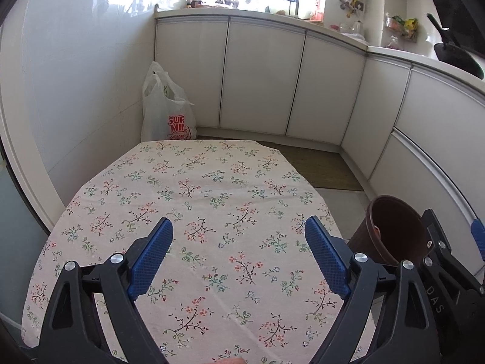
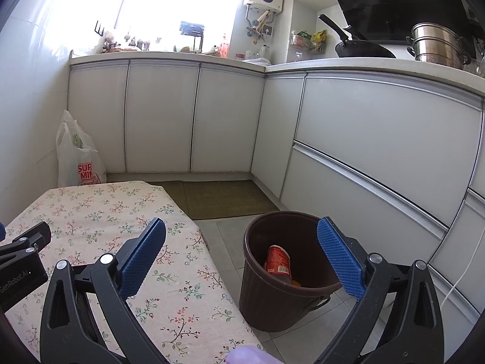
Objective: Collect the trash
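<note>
A brown plastic trash bin [image 2: 272,303] stands on the tiled floor beside the table's right edge; it also shows in the left wrist view [image 1: 391,230]. Inside it lies a red can [image 2: 278,262] with a white label. My left gripper [image 1: 239,251] is open and empty above the floral tablecloth [image 1: 197,200]. My right gripper [image 2: 242,254] is open and empty, hovering over the table edge and the bin's near side. The right gripper's body shows at the right of the left wrist view [image 1: 448,273].
A white plastic shopping bag [image 2: 77,157] stands on the floor behind the table against the wall. White kitchen cabinets [image 2: 194,121] run along the back and right. A green mat [image 2: 224,197] lies on the floor. A wok [image 2: 360,48] and steel pots [image 2: 436,45] sit on the counter.
</note>
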A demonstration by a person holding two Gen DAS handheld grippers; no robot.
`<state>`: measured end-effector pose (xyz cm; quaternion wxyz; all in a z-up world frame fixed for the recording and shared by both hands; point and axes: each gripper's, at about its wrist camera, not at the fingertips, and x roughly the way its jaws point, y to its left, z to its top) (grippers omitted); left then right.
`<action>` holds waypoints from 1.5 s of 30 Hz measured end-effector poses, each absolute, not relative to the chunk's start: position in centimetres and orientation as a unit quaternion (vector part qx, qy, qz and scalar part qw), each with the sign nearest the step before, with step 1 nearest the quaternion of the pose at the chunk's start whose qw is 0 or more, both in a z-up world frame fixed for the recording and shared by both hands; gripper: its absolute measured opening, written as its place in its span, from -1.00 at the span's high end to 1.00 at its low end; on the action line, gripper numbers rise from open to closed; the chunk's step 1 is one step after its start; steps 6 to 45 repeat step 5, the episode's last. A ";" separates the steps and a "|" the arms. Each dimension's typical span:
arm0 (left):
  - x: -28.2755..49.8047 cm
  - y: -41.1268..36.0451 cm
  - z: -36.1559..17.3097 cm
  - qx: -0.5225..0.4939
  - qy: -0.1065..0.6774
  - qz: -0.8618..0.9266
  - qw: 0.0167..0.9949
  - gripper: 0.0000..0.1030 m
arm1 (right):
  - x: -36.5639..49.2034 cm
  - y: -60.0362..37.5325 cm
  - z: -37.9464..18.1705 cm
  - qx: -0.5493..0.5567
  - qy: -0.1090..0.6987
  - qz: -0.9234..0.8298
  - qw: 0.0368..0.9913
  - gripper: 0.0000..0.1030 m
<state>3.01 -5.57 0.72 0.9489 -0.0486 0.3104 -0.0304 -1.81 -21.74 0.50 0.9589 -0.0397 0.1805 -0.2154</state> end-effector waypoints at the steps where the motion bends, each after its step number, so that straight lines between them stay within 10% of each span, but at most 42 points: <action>1: 3.0 -5.5 0.7 -0.050 0.313 -0.028 0.948 -0.75 | -1.8 -21.7 0.5 -0.040 0.180 -0.216 0.959 -0.87; 45: 3.1 -5.5 0.7 -0.055 0.319 -0.029 0.946 -0.77 | -1.7 -21.8 0.4 -0.040 0.183 -0.217 0.958 -0.87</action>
